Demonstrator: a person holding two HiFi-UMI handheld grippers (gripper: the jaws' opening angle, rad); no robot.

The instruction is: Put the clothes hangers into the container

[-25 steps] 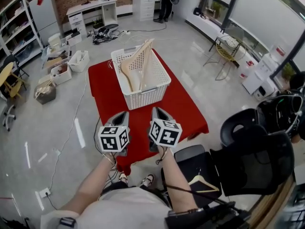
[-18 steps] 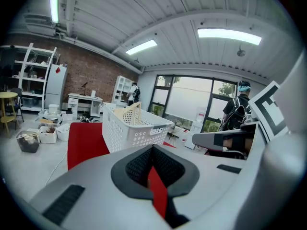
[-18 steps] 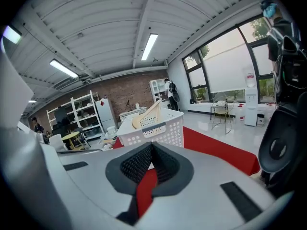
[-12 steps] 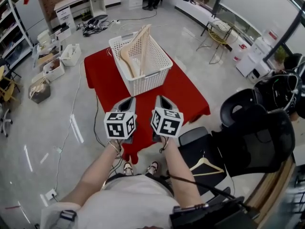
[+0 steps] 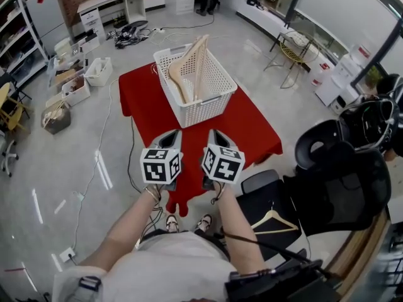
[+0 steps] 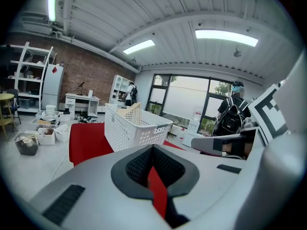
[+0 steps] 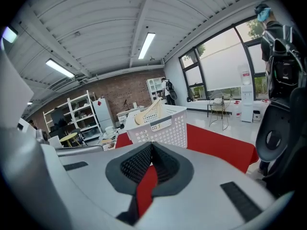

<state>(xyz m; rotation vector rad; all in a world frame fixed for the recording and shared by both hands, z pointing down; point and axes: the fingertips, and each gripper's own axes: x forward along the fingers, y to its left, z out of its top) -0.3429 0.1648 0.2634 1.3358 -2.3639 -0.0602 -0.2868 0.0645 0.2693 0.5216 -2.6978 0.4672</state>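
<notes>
Left gripper [image 5: 171, 134]: held low over the near edge of the red table [image 5: 255, 134], just beside the other one. In the left gripper view its jaws are seen pressed together at the tips, with nothing caught between them; only red cloth shows through the gap behind the pads.
Right gripper [image 5: 214, 133]: same deal, jaws brought fully together and nothing gripped, pointed toward the basket.
Basket [image 5: 217, 109]: a white perforated one, set on the far half of the red table, well apart from both grippers.
Wooden hangers [image 5: 190, 73]: already dropped into the basket, propped on end and leaning, tops poking out above the rim. The exact count can't be made out.
Loose hanger [image 5: 272, 221]: a pale one with a metal hook, laid flat on the seat of the black chair [image 5: 343, 197], down to the person's right, off the table.
Floor clutter: small bins [image 5: 99, 71] and boxes are lined up along the shelving on the left.
</notes>
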